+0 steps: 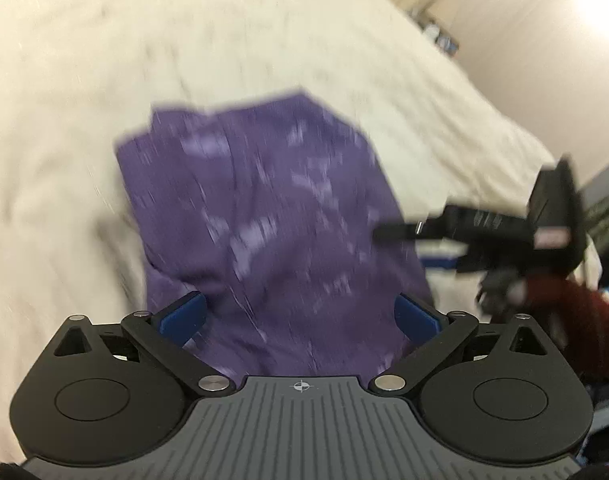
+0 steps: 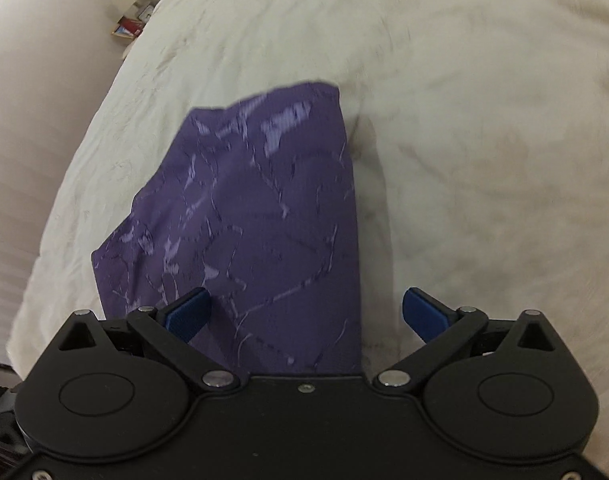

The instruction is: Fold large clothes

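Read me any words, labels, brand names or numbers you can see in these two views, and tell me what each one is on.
No text can be read in either view.
Red-and-white label on the right tongs: too blurred to read.
Boxes beside the bed: print too small to read.
Crosshair mark on the left tongs' body: a symbol, no letters.
Purple garment: a pale pattern only, no words.

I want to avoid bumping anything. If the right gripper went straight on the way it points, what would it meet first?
Most likely the purple garment, which lies straight ahead between the open fingers of the right gripper on the white bedcover. Depth is unclear.
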{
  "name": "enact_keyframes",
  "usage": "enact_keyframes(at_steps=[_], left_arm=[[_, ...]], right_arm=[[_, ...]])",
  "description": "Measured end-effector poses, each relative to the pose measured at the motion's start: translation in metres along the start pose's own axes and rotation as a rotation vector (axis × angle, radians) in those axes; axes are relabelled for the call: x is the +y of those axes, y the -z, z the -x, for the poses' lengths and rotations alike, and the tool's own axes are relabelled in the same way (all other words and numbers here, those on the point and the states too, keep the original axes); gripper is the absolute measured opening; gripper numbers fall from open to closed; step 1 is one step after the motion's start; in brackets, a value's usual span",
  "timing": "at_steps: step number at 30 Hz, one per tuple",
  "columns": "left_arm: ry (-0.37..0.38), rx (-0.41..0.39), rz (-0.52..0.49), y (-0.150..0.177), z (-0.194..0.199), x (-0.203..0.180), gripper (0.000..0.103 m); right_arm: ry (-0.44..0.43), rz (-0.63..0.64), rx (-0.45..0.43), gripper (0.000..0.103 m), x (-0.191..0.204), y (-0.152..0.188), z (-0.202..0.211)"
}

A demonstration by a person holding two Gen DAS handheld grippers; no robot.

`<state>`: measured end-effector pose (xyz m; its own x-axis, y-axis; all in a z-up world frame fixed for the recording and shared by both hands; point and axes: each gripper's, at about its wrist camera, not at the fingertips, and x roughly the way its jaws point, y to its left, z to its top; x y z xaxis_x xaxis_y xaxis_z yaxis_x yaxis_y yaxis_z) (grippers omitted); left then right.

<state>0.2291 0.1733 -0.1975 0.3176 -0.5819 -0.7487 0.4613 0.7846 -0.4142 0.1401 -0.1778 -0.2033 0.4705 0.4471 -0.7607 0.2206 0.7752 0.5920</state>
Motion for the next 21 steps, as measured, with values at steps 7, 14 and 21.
enact_keyframes(at_steps=[7,14,21], left_arm=[[-0.073,-0.029,0.121,-0.01,0.016,0.035,0.102],[-0.039,0.161,0.24,0.005,-0.032,0.066,0.102],[0.108,0.176,0.362,0.009,-0.061,0.08,0.103]], right_arm=[[-0.065,-0.071,0.009,0.102,-0.011,0.008,-0.009],[-0.115,-0.097,0.029,0.102,-0.017,0.004,-0.017],[-0.169,-0.113,0.055,0.103,-0.022,0.001,-0.028]])
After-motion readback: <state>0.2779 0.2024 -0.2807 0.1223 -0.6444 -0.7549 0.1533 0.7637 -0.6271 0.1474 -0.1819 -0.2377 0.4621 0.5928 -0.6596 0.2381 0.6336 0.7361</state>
